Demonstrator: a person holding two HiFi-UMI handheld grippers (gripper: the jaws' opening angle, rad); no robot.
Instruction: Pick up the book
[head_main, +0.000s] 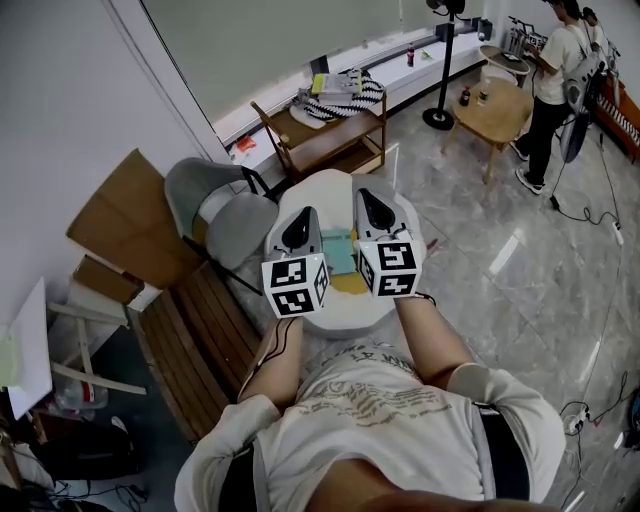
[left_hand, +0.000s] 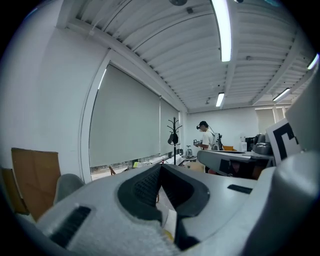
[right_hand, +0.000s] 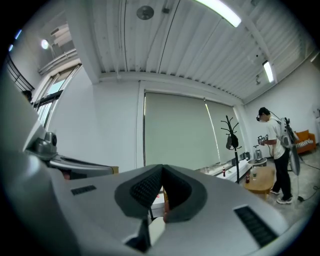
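In the head view a teal book (head_main: 338, 252) lies on a round white table (head_main: 340, 310), on top of something yellow (head_main: 348, 283). My left gripper (head_main: 302, 218) hovers just left of the book and my right gripper (head_main: 369, 198) just right of it, both pointing away from me, roughly level. In the left gripper view the left gripper (left_hand: 161, 168) has its dark pads (left_hand: 145, 187) meeting at the tip with nothing between them. The right gripper (right_hand: 162, 170) also shows its tips touching and empty. The book is not clearly seen in either gripper view.
A grey chair (head_main: 225, 215) and a wooden bench (head_main: 200, 340) stand left of the table, with cardboard (head_main: 130, 215) against the wall. Beyond are a wooden rack (head_main: 330, 140), a coat stand (head_main: 442, 70), a round wooden table (head_main: 495, 108) and a standing person (head_main: 555, 75).
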